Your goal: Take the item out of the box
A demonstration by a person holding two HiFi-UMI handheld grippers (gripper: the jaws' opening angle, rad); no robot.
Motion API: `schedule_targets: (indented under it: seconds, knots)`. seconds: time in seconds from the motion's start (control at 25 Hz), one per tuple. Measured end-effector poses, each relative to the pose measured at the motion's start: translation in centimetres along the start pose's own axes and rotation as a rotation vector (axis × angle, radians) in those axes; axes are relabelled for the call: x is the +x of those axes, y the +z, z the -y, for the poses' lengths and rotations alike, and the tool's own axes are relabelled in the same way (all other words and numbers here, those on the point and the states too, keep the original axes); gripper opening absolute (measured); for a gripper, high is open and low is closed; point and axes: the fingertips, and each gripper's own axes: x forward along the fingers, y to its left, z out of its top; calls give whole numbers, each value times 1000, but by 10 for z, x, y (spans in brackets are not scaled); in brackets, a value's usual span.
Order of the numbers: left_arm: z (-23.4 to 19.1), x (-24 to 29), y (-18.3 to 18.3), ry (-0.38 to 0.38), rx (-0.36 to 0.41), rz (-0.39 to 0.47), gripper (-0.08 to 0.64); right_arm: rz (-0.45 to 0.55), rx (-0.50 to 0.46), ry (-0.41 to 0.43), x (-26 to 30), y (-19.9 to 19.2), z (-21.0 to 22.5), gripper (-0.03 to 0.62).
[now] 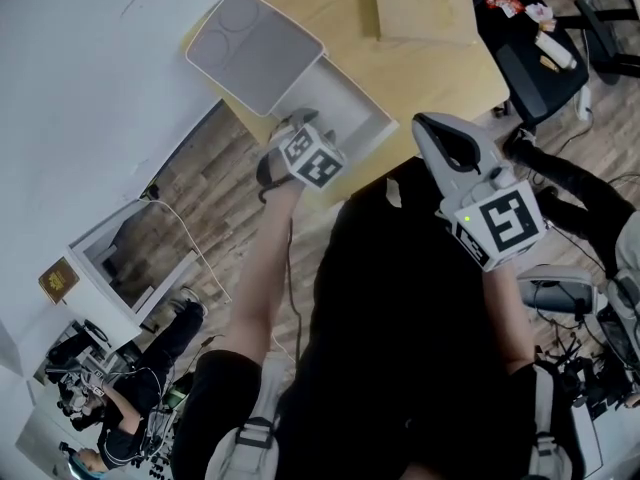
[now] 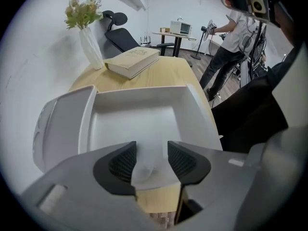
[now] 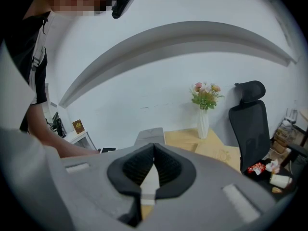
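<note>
A white box [image 1: 352, 108] stands open at the near edge of the wooden table [image 1: 420, 68], its lid [image 1: 252, 48] folded back to the left. In the left gripper view the tray [image 2: 144, 93] shows a bare white floor, with no item visible inside. My left gripper [image 1: 300, 120] is at the box's near wall. Its jaws [image 2: 151, 160] stand open, and a rounded white piece of the box's front rim [image 2: 146, 170] lies in the gap. My right gripper [image 1: 442, 133] hangs off the table edge near my body, shut [image 3: 154, 147] and holding nothing.
A thick book [image 1: 425, 10] lies at the far side of the table beside a white vase of flowers [image 2: 91, 47]. A black office chair [image 1: 540, 68] stands to the right. One person [image 2: 231, 37] stands across the room, and another sits at a desk [image 1: 140, 408].
</note>
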Motion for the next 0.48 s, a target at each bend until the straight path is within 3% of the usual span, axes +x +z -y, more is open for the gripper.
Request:
schedule_targets:
  seconds: [0.48]
  knots:
    - [-13,12,-5,47,95,-87,190,-2,7,-18,-2,-2,3,3]
